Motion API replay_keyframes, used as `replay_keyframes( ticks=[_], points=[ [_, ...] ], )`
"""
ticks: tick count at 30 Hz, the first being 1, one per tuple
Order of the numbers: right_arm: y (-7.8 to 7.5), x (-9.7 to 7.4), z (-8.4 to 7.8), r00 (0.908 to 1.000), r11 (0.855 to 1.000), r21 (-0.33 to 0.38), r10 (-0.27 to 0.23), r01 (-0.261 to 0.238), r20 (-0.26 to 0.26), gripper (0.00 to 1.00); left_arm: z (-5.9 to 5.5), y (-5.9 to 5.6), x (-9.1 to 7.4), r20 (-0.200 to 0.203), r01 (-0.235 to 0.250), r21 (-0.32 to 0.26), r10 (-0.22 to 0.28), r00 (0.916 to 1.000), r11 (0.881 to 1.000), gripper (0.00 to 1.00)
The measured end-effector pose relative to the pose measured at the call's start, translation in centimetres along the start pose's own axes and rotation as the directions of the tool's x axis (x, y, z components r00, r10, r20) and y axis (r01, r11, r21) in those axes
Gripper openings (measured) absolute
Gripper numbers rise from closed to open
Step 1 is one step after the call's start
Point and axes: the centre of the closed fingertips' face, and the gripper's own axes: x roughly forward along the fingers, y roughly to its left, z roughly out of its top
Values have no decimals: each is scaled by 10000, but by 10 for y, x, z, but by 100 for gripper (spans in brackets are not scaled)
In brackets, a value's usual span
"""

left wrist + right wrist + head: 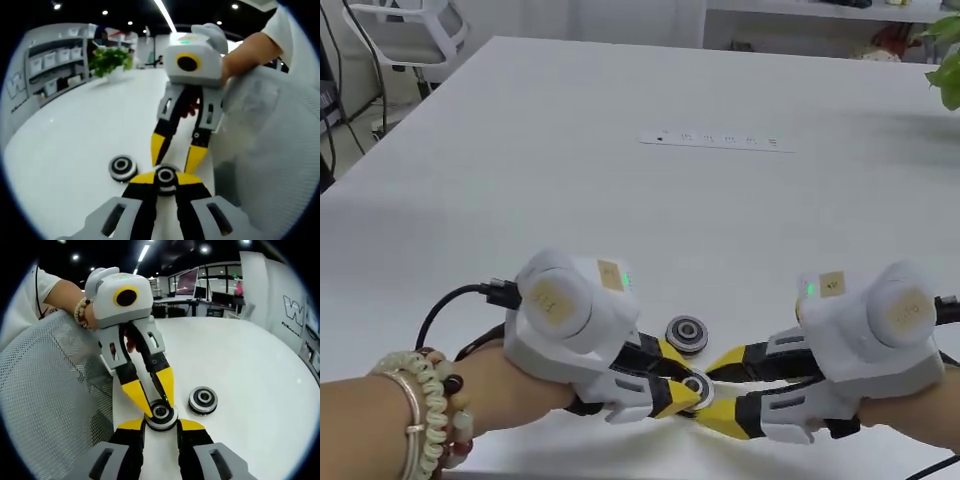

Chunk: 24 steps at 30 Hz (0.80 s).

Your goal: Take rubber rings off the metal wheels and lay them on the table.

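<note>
Pinching the same small round metal wheel with a black rubber ring (696, 386) from opposite sides, left gripper (678, 396) and right gripper (716, 392) meet tip to tip, equally near, wheel face up at the white table (620, 180) near edge, second ringed wheel (687, 333) just beyond.
</note>
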Motion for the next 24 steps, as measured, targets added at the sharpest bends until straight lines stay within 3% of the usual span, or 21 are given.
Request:
replay_keyframes(
  ticks=[9, 12, 17, 21, 24],
  points=[
    [-1, -8, -8, 9996, 9992, -372, 146, -154, -235, 15, 0, 1, 1, 13, -3, -10, 3, 10000, 10000, 14],
    [-2, -10, -10, 9994, 9995, -269, 153, -162, -302, 8, 0, 1, 1, 22, -35, -46, 35, 10000, 10000, 14],
    [-2, -10, -10, 9992, 9998, -95, 169, -172, -360, 7, 0, 1, 1, 25, -44, -68, 44, 10000, 10000, 14],
    [-2, -11, -12, 9989, 9997, -143, 184, -190, -423, 0, 0, 2, 1, 32, -42, -58, 42, 10000, 10000, 14],
    [-1, -10, -13, 9986, 9995, 244, 218, -206, -492, 0, 0, 2, 1, 44, -35, -55, 35, 10000, 10000, 14]
  ],
)
